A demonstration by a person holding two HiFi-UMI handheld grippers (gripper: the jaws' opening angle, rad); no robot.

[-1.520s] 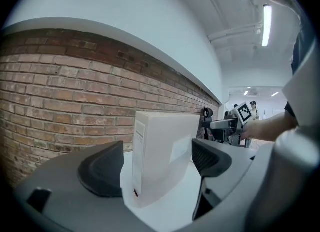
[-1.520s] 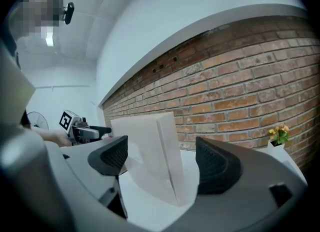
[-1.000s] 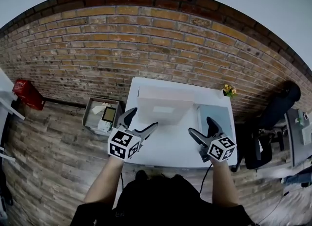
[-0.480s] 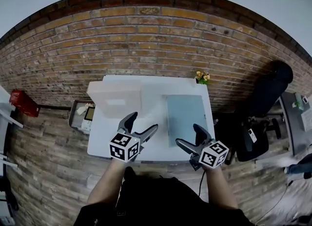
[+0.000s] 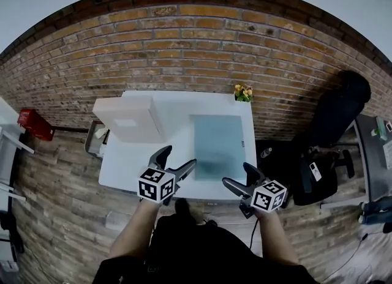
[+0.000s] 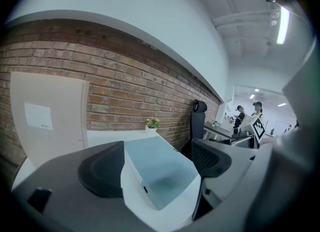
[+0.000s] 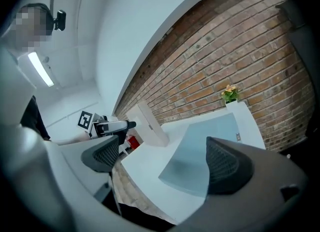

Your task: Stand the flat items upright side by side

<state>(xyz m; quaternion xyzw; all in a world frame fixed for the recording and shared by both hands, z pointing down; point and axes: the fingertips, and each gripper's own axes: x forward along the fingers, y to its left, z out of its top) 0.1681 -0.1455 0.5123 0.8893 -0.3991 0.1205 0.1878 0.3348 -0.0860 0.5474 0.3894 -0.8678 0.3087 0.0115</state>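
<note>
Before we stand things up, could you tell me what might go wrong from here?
The flat blue item lies close to the right edge of the table, so tipping it up could slide it off. The flower pot sits just behind it and might get knocked.

Flat blue file (image 5: pixel 218 144) on table (image 5: pixel 141 166), white file (image 5: pixel 130 119) (upright) nearby
</note>
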